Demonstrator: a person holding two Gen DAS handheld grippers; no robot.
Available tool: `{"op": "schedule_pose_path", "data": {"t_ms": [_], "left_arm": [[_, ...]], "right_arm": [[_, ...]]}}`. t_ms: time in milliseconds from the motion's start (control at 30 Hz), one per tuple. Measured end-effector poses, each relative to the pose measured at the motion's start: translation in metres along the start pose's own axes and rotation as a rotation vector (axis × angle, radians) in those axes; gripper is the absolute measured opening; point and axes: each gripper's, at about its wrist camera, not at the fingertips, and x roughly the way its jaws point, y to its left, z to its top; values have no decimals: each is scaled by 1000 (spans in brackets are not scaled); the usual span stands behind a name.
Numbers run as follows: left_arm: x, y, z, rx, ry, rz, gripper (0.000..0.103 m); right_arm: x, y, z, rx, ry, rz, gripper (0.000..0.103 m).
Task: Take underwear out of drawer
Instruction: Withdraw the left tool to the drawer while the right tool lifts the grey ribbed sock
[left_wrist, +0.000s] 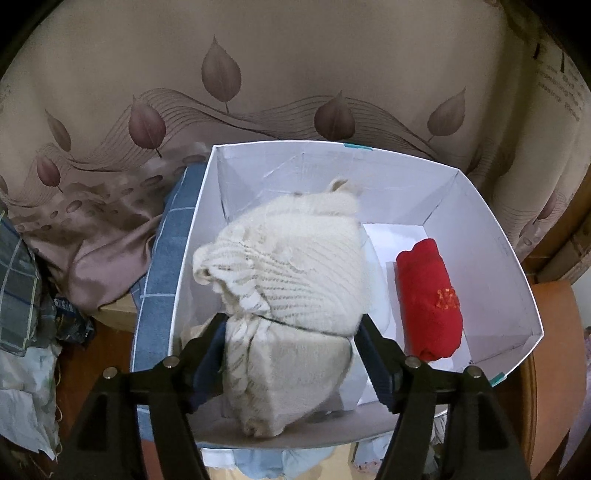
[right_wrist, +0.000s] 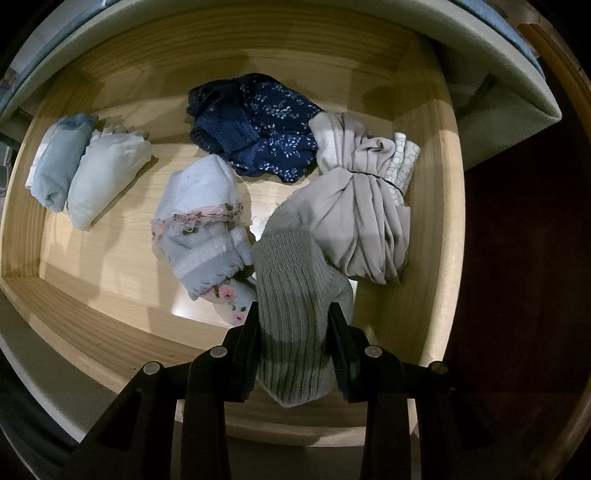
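Observation:
In the left wrist view a white cardboard box holds a cream knitted bundle tied with a thin band, and a red rolled garment to its right. My left gripper reaches into the box, its fingers standing wide on either side of the cream bundle, which rests on the box floor. In the right wrist view my right gripper points down over the open wooden drawer and is shut on a grey ribbed garment. Below lie navy floral underwear and pale blue lace-trimmed underwear.
The drawer also holds two folded light pieces at the left and a beige tied bundle at the right. A blue checked towel lies beside the box, a leaf-patterned curtain hangs behind, and crumpled clothes pile up at the left.

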Motion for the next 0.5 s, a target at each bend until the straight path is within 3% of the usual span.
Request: {"op": "schedule_pose_path", "data": {"t_ms": [233,500], "left_arm": [[-13,2,1,4,-14,-9,74],[-73,8,-24,80,-76,-3,74]], "right_arm": [[-1,-1,-1,2,-4,-5,32],[-5,2,2,7,-25,-22,30]]}}
